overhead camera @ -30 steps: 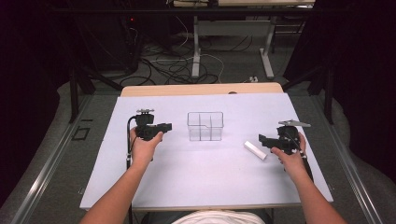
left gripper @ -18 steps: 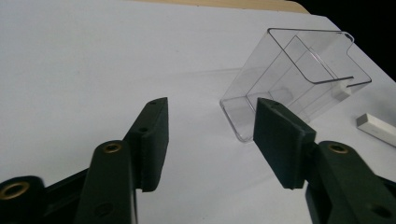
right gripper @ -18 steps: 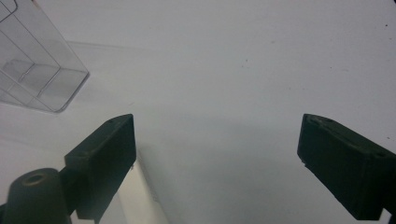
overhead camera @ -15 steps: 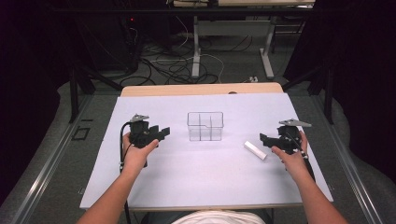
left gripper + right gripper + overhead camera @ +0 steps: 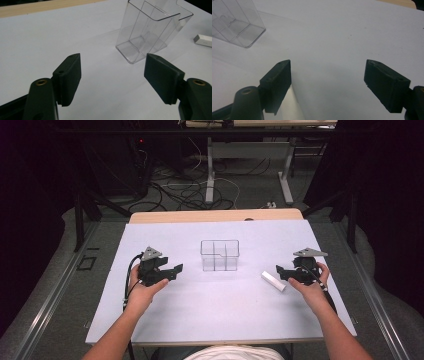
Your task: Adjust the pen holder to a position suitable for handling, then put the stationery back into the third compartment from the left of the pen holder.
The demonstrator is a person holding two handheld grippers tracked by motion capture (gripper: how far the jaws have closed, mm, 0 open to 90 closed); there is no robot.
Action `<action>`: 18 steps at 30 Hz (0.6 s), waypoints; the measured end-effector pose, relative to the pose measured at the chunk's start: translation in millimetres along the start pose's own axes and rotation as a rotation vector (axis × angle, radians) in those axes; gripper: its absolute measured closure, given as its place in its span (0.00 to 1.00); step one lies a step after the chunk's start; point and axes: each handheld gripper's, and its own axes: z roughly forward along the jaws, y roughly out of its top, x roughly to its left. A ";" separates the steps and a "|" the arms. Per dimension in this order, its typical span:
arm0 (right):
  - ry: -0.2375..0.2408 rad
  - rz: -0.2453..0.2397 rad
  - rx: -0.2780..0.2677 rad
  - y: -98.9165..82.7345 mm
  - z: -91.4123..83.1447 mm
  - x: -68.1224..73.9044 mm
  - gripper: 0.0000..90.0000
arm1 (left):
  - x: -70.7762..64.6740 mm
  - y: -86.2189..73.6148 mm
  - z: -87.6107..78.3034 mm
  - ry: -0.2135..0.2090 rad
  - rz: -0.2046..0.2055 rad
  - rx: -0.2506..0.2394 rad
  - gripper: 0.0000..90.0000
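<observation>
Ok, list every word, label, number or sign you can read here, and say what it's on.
None can be read.
The clear container, the white block and the white table cover all look plain.
The left gripper and right gripper show no legible marking.

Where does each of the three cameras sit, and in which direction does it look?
High view: above the person's side, looking forward and down at the table; both forearms, left gripper, right gripper.
Left gripper view: rides the left gripper, looking between its open jaws toward the clear box and the white block.
Right gripper view: rides the right gripper, jaws open, box at upper left.
Shared: both gripper views show the clear box.
</observation>
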 end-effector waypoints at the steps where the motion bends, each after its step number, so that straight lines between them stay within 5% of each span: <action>1: 0.003 -0.005 0.001 0.1 0.3 0.3 0.25 | -1.0 0.0 -0.2 0.001 0.011 0.000 0.31; 4: 0.036 -0.012 0.025 0.9 1.2 1.7 0.28 | -3.3 -0.4 -0.8 0.000 0.029 0.008 0.31; 18: 0.136 -0.118 0.077 7.0 4.3 12.6 0.38 | -8.0 -5.1 5.8 -0.037 -0.026 -0.007 0.13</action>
